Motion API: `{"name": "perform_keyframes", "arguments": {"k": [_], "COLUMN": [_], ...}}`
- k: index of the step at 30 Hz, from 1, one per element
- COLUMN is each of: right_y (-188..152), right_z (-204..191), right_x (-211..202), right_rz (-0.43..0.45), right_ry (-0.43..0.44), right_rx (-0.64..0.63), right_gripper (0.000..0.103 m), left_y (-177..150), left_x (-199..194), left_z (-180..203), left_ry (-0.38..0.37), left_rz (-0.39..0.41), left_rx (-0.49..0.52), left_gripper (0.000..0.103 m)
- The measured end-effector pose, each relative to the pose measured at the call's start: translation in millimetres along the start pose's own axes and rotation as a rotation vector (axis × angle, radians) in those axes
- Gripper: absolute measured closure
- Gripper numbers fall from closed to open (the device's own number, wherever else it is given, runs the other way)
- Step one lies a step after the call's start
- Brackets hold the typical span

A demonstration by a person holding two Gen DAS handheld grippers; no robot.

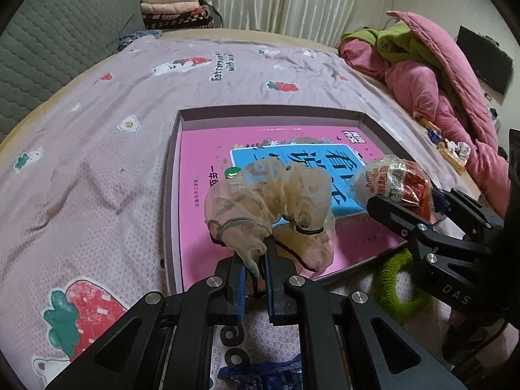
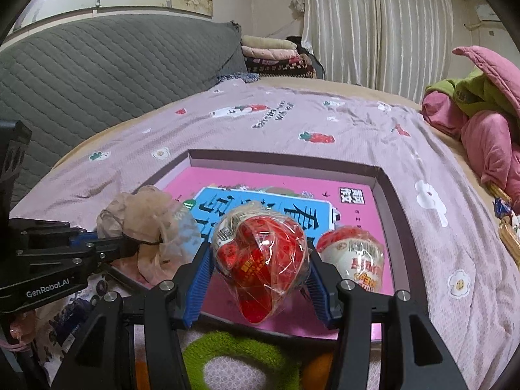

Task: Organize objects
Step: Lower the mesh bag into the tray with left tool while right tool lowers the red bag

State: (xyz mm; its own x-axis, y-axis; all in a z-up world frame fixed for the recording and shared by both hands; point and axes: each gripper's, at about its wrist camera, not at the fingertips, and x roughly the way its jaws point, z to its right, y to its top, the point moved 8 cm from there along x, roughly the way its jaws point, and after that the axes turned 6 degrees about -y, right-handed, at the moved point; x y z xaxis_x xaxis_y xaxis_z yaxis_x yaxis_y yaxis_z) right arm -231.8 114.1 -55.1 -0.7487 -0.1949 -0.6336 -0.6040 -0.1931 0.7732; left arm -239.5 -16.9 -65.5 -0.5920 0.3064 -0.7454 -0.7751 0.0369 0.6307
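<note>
My left gripper [image 1: 255, 253] is shut on the lower end of a beige gauze bundle [image 1: 266, 195] tied with black elastic bands. The bundle hangs over the near left part of a shallow box [image 1: 172, 195] that holds a pink book [image 1: 208, 149]. My right gripper [image 2: 260, 250] is shut on a red and white film-wrapped noodle cup [image 2: 256, 266], held above the box's [image 2: 282, 156] front edge. A second noodle cup [image 2: 354, 260] lies in the box to its right. In the right wrist view the gauze bundle [image 2: 143, 214] and left gripper [image 2: 130, 243] show at left.
A fuzzy green ring [image 2: 234, 347] lies on the strawberry-print bed sheet [image 1: 97, 162] just in front of the box. Pink and green quilts [image 1: 438, 81] are heaped at the right, with small snack packets [image 1: 451, 152] beside them. A grey quilted headboard [image 2: 97, 65] stands at the left.
</note>
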Motion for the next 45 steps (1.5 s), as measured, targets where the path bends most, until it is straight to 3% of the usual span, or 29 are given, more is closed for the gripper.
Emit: {"name": "perform_keyframes", "arguments": {"k": [29,41,45], "right_y": [-11.5,-12.0,-13.0], "right_z": [20.7,19.7,19.5], "right_x": [14.9,15.6,15.6], "right_rz": [-0.085,-0.097,-0.104], "right_ry": [-0.024,-0.018,-0.010], "right_rx": [0.087,0.089,0.094], "right_gripper": [0.048,0.048,0.048], "left_y": [2.6,1.4,0.9], "left_x": [10.7,5.7,3.3], "left_z": [-15.9,-9.7,-10.1], "left_ry": [0.075,0.057,0.054], "left_rz": [-0.023,-0.021,-0.023], "left_rx": [-0.041,-0.022,-0.025], "left_gripper": [0.090,0.089,0.085]}}
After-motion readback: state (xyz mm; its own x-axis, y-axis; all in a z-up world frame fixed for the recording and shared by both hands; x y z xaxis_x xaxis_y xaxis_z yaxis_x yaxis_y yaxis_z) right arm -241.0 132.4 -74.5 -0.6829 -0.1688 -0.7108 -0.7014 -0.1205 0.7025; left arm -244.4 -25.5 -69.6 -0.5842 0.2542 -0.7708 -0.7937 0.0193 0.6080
